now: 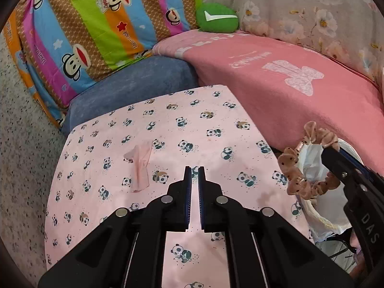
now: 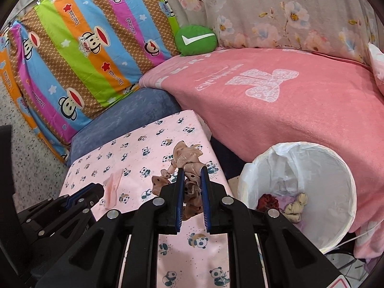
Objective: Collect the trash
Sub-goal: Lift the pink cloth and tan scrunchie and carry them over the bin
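The right gripper (image 2: 192,171) pinches a tan dotted scrunchie (image 2: 189,165), held above the panda cloth (image 2: 134,148) beside the bin (image 2: 345,175). It looks light, soft and floppy; gripping bunched fabric suits it. The left gripper (image 1: 194,170) is nearly pressed together, empty, near a pink scrap (image 1: 140,165).

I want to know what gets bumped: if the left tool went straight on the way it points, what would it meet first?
Probably the panda-print cloth: the left tool tilts down toward it, empty, with the pink scrap off to its left. Depth is unclear.
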`<move>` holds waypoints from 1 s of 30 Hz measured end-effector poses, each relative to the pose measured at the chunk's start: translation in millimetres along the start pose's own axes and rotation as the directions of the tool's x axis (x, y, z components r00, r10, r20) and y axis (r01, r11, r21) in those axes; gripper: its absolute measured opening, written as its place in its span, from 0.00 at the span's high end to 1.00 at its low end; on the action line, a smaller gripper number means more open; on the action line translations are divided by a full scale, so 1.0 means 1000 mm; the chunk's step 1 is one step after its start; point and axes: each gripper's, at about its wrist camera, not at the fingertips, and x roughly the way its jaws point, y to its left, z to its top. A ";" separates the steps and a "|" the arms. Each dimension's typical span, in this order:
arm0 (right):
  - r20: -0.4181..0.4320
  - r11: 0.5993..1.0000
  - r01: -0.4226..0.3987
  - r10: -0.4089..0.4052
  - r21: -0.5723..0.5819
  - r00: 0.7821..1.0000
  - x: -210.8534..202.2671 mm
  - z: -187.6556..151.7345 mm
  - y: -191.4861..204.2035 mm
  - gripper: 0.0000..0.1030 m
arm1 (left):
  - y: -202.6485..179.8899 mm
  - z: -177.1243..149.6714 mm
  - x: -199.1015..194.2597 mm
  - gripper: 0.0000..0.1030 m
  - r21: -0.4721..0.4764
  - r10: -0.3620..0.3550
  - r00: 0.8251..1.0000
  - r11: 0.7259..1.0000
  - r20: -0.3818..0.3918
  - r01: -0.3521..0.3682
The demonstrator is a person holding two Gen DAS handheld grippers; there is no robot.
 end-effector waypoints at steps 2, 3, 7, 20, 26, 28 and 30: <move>-0.009 1.000 -0.005 0.005 -0.006 1.000 0.003 -0.001 0.003 0.86 | 0.008 -0.001 0.008 0.94 -0.020 0.007 1.000 1.000 -0.023 -0.008; -0.017 1.000 -0.008 0.008 -0.010 1.000 0.006 -0.001 0.006 0.86 | 0.013 -0.001 0.013 0.93 -0.031 0.013 0.999 0.999 -0.033 -0.014; -0.047 0.999 -0.013 0.011 -0.032 0.999 0.021 -0.002 0.019 0.86 | 0.033 -0.004 0.032 0.92 -0.076 0.016 0.997 0.997 -0.072 -0.021; -0.138 0.996 -0.039 0.028 -0.080 0.990 0.087 -0.014 0.069 0.86 | 0.105 -0.008 0.109 0.40 -0.177 0.064 0.982 0.979 -0.177 -0.096; -0.167 0.994 -0.050 0.034 -0.093 0.985 0.115 -0.016 0.087 0.86 | 0.117 -0.008 0.144 0.40 -0.208 0.036 0.974 0.975 -0.223 -0.084; -0.176 0.994 -0.053 0.034 -0.101 0.984 0.124 -0.016 0.094 0.86 | 0.118 -0.008 0.153 0.40 -0.220 0.023 0.972 0.973 -0.233 -0.076; -0.181 0.993 -0.055 0.035 -0.104 0.983 0.128 -0.016 0.097 0.86 | 0.121 -0.009 0.161 0.40 -0.244 -0.010 0.971 0.968 -0.241 -0.051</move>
